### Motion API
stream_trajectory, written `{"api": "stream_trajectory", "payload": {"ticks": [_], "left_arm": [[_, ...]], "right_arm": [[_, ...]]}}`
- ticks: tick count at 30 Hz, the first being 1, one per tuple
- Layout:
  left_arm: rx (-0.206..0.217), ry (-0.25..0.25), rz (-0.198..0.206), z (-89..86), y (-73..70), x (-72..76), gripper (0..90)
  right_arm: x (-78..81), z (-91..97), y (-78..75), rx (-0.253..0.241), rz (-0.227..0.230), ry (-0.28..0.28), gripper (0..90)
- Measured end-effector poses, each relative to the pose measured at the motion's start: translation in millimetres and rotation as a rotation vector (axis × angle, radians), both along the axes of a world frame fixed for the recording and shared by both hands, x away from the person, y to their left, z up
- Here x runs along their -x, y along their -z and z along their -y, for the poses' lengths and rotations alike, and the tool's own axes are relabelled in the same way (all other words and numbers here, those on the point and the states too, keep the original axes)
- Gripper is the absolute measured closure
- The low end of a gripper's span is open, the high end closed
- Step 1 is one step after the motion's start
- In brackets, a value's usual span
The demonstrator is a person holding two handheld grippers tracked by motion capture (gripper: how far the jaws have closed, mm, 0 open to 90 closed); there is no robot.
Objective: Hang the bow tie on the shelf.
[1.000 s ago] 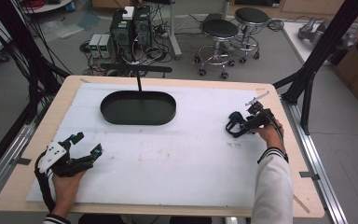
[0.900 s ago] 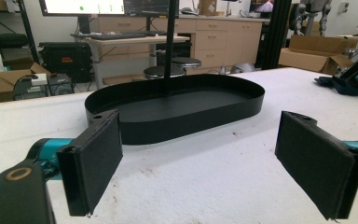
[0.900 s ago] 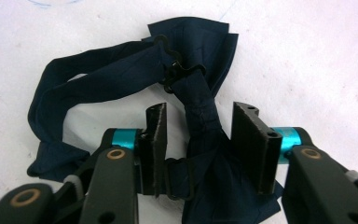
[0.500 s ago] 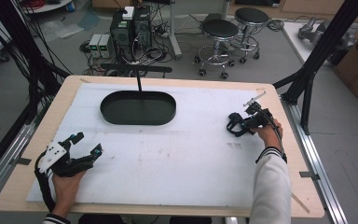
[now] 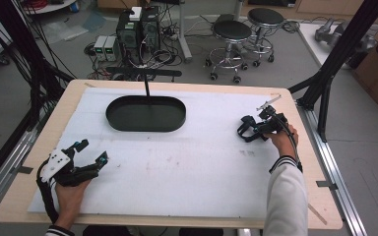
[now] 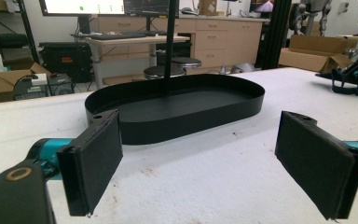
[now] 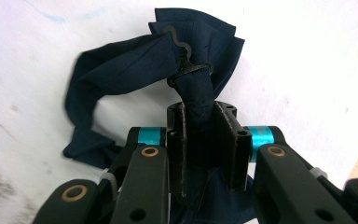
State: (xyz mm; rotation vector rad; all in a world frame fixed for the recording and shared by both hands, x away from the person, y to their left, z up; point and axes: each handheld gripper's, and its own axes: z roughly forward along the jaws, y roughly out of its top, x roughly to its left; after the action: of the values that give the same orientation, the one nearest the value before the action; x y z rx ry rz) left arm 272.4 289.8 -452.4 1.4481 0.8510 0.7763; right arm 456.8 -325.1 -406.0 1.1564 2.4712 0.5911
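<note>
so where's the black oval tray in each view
High view: the black oval tray sits at upper centre, on the table's far side.
Left gripper view: it fills the middle, beyond the open jaws.
Right gripper view: not in it.
Shared landmark: the thin black post rising at the tray's far edge.

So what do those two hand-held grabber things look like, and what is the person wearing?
Both are mostly black. The left gripper has a white block on top, turquoise joints, flat black rectangular pads and a black cable looping behind the hand. The right gripper also shows turquoise joints, brass-coloured rivets and a trailing black cable. The person wears a white sleeve with a dark-striped cuff.
</note>
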Motion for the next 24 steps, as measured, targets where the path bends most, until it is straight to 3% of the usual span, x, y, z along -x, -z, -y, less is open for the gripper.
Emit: {"api": "stream_trajectory", "payload": {"ticks": [7,18,24], "left_arm": [[-0.001,0.001,0.0,-0.1,0.0,0.1,15.2],[0.0,0.001,0.001,-0.2,0.0,0.1,15.2],[-0.001,0.002,0.002,-0.2,0.0,0.2,15.2]], "right_arm": [[9.3,-7.2,-17.0,-0.074,0.072,-0.01,75.0],[28.8,-14.4,-46.8,-0.219,0.243,0.015,75.0],[36.6,-22.5,-56.1,-0.292,0.312,0.014,74.9]]}}
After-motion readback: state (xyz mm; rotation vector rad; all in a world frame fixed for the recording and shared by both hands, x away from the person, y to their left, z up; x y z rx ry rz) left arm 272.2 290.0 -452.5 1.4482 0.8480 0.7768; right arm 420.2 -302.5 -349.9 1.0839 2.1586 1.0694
